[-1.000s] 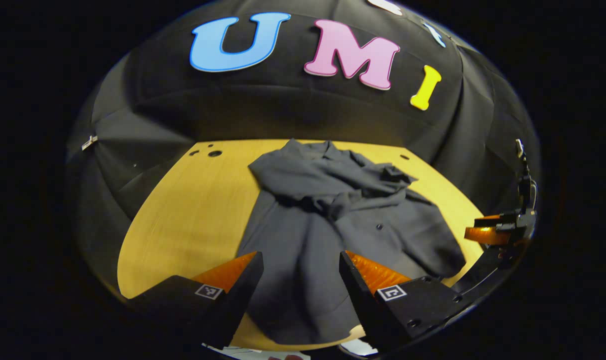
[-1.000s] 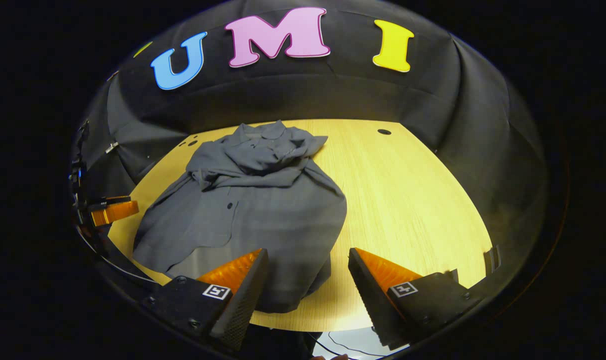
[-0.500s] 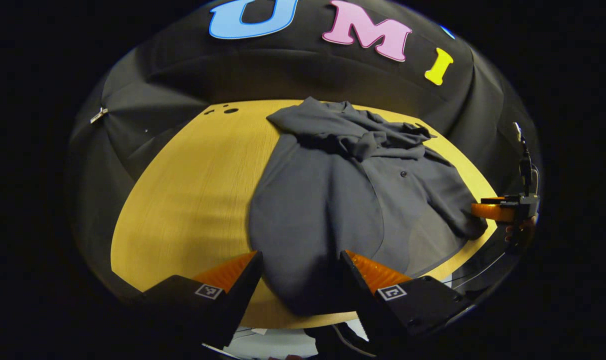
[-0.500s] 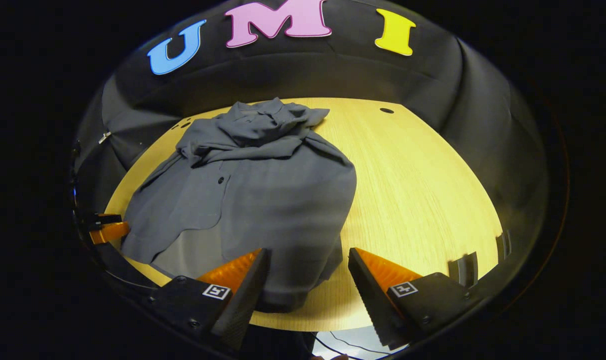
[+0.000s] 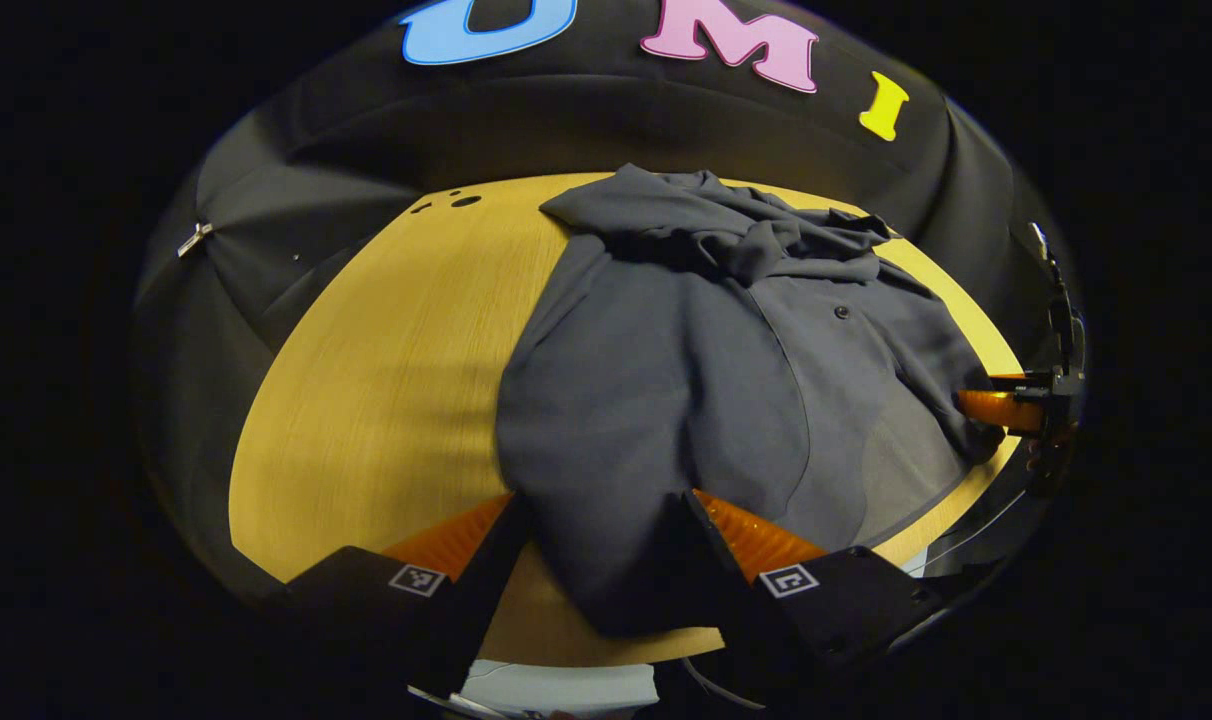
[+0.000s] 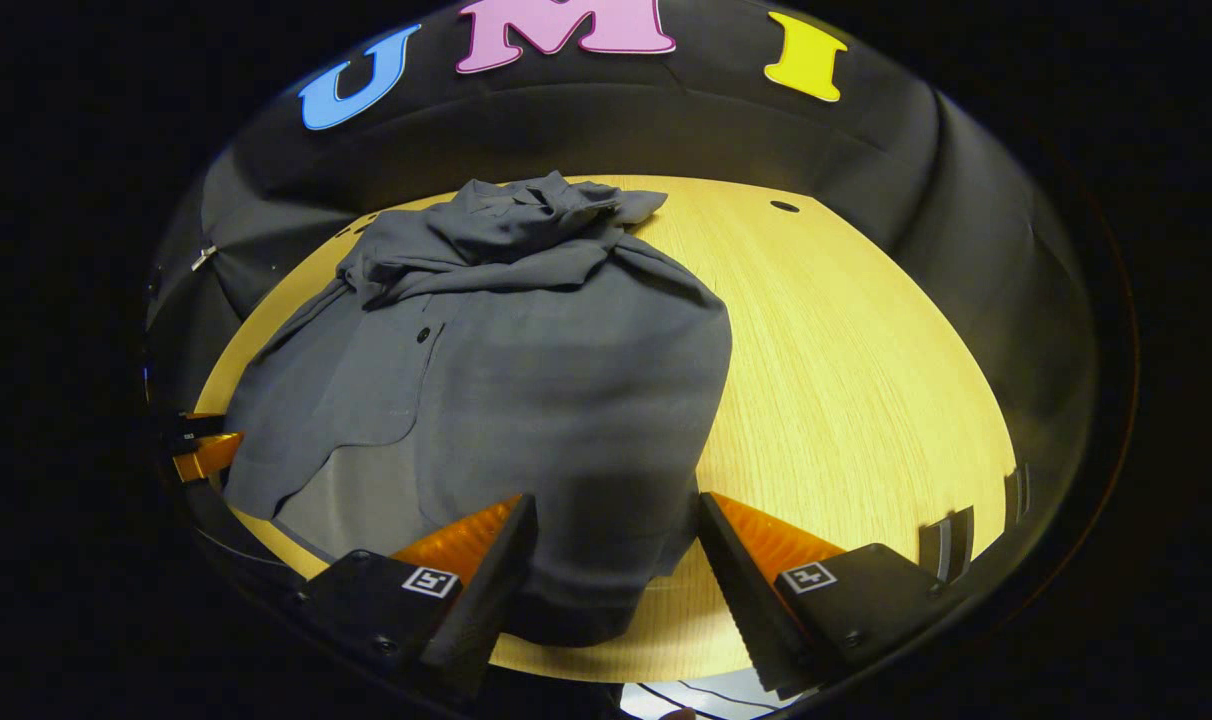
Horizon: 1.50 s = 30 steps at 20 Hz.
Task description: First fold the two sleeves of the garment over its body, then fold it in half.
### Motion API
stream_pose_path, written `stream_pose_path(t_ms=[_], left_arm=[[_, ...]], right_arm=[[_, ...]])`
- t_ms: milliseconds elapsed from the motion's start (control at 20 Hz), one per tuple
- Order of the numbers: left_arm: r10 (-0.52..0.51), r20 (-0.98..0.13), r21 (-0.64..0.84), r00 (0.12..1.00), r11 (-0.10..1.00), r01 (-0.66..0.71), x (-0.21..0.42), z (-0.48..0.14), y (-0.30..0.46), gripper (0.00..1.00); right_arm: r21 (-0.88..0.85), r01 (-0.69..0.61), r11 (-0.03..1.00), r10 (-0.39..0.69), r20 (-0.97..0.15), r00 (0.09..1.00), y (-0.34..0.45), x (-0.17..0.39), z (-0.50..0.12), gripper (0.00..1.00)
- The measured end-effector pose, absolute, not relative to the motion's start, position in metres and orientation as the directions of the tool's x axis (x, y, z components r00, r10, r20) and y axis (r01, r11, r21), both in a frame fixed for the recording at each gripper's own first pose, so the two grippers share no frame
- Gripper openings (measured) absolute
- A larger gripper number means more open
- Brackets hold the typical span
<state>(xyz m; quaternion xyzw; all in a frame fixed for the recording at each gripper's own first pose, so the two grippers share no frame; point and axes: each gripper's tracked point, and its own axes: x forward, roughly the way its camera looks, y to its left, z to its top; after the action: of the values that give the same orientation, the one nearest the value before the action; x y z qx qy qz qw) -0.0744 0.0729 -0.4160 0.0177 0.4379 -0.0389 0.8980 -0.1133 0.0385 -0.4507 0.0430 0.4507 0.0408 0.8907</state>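
A soft grey shirt (image 5: pixel 686 380), sleeves bunched at its collar, is being shown lying on the wood-grain desk (image 5: pixel 386 370). Both open hand-held grippers (image 5: pixel 601 560) (image 6: pixel 611 570) are being brought nearer its hem than before.

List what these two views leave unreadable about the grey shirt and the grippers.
- Dark grey button shirt, left gripper view: its near hem is hidden behind the left gripper fingers.
- Sleeves, right gripper view: bunched near the collar, so the neatness of the fold is unclear.
- Right gripper, right gripper view: whether its fingers touch the cloth is unclear.
- Wooden table: near edge cut off.
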Motion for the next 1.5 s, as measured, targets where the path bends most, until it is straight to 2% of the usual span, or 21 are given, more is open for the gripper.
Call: stream_pose_path(t_ms=[50, 150, 250, 350, 550, 750, 900, 1000, 1250, 1500], left_arm=[[-0.077, -0.791, -0.008, 0.607, 0.993, 0.116, -0.074, -0.417, 0.067, 0.94], [-0.150, -0.798, -0.065, 0.583, 0.984, 0.165, -0.070, -0.416, 0.048, 0.53], [-0.174, -0.803, -0.107, 0.569, 0.983, 0.150, -0.068, -0.415, 0.046, 0.12], [-0.188, -0.818, -0.138, 0.544, 0.982, 0.133, -0.075, -0.414, 0.049, 0.06], [-0.191, -0.819, -0.121, 0.542, 0.979, 0.162, -0.097, -0.400, 0.056, 0.06], [-0.205, -0.838, -0.160, 0.505, 0.978, 0.132, -0.139, -0.392, 0.061, 0.06], [-0.211, -0.834, -0.186, 0.510, 0.977, 0.100, -0.152, -0.372, 0.061, 0.06], [-0.221, -0.804, -0.214, 0.552, 0.974, 0.079, -0.139, -0.344, 0.056, 0.06], [-0.228, -0.694, -0.249, 0.683, 0.966, 0.069, -0.072, -0.276, 0.051, 0.06], [-0.206, -0.602, -0.253, 0.772, 0.966, 0.060, 0.003, -0.236, 0.060, 0.06]], right_arm=[[0.123, -0.064, 0.990, 0.138, -0.800, 0.584, 0.044, -0.111, -0.450, 0.99], [0.146, -0.103, 0.984, 0.179, -0.808, 0.562, 0.059, -0.108, -0.451, 0.54], [0.136, -0.110, 0.985, 0.174, -0.819, 0.547, 0.061, -0.103, -0.451, 0.09], [0.167, -0.110, 0.980, 0.200, -0.818, 0.539, 0.063, -0.112, -0.448, 0.08], [0.206, -0.113, 0.972, 0.233, -0.796, 0.559, 0.062, -0.135, -0.426, 0.08], [0.222, -0.121, 0.968, 0.252, -0.808, 0.533, 0.057, -0.178, -0.417, 0.08], [0.261, -0.105, 0.959, 0.275, -0.784, 0.557, 0.059, -0.182, -0.393, 0.08], [0.295, -0.082, 0.952, 0.282, -0.741, 0.610, 0.061, -0.169, -0.367, 0.08], [0.301, -0.069, 0.951, 0.247, -0.606, 0.756, 0.043, -0.093, -0.298, 0.08], [0.264, -0.128, 0.956, 0.251, -0.508, 0.824, 0.041, -0.024, -0.261, 0.07]])
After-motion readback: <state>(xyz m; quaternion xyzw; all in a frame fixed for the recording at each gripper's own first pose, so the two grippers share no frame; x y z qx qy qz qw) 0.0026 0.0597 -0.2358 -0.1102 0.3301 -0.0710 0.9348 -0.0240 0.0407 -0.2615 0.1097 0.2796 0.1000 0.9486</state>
